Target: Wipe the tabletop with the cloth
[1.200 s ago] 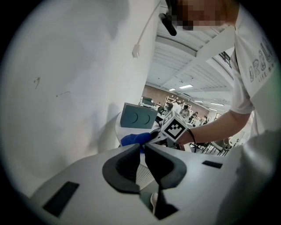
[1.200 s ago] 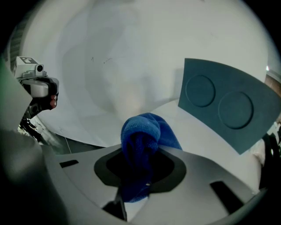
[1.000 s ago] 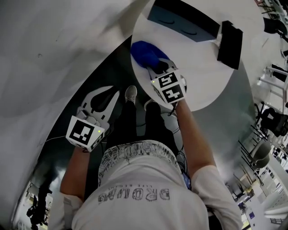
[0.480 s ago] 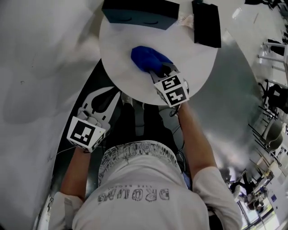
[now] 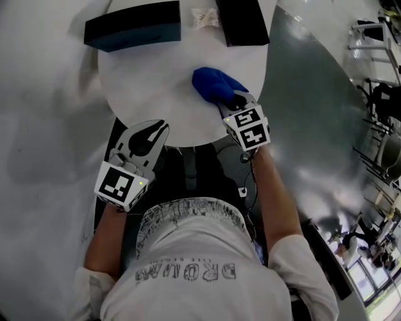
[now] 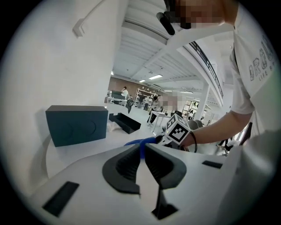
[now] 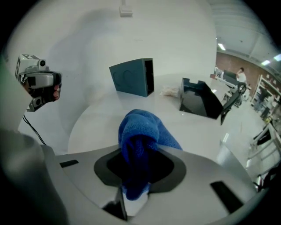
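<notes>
Two grippers: the right gripper (image 5: 233, 100) works on the round white tabletop (image 5: 138, 94); the left gripper (image 5: 161, 126) carries nothing.
Right jaws: clamped on a bunched fold of the blue cloth (image 7: 141, 129), which fills the narrow gap between the dark pads (image 7: 164, 169) and hangs out behind them.
Cloth position: the cloth (image 5: 213, 84) lies in a heap on the near right part of the tabletop, just ahead of the right gripper and spreading onto the surface.
Left jaws: drawn together to a thin slit in the left gripper view, with nothing between them; the blue seen through the slit is the cloth farther off.
Left gripper place: its tips lie over the near edge of the tabletop, well apart from the cloth.
Right arm: stretched forward over the table edge, marker cube (image 5: 250, 130) facing up.
Left arm: bent and kept close to the person's side, marker cube (image 5: 120, 185) low and near the body.
Other things: a dark blue box (image 5: 135, 25) stands at the far left of the tabletop, a black open case (image 5: 241, 22) at the far right, and a small crumpled white scrap (image 5: 203, 17) between them.
Hard to tell: whether the left tips touch the tabletop; the case is cut off by the top edge of the head view; the cloth's clamped part hides under the right gripper there.
</notes>
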Demonstrator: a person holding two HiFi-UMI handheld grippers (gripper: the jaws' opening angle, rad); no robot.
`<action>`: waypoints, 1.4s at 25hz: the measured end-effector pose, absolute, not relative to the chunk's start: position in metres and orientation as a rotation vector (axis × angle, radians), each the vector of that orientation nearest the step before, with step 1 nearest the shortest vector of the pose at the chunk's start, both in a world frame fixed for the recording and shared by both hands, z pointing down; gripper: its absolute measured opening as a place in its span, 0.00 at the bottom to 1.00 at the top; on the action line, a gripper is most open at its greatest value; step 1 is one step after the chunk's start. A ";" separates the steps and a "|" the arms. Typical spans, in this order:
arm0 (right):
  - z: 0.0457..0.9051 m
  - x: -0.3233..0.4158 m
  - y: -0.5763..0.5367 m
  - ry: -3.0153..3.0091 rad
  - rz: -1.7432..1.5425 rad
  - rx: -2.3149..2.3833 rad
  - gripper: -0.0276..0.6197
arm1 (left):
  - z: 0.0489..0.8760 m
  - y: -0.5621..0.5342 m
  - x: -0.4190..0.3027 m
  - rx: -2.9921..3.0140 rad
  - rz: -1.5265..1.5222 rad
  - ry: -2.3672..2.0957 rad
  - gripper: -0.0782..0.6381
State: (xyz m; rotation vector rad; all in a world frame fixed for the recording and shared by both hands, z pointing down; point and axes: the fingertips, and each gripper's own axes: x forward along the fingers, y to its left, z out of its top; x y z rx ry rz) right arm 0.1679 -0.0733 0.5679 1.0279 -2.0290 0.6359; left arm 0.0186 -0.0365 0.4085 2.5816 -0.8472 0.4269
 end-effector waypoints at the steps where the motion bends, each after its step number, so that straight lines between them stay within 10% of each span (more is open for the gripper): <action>1: 0.568 0.178 -0.072 -2.021 0.644 1.047 0.20 | 0.409 -0.037 0.026 2.589 0.432 -0.831 0.18; 19: 0.566 0.266 -0.055 -1.967 0.713 1.188 0.20 | 0.408 -0.038 0.102 2.644 0.483 -0.690 0.18; 35: 0.526 0.210 -0.062 -1.990 0.592 1.189 0.19 | 0.405 -0.018 0.007 2.576 0.396 -0.875 0.18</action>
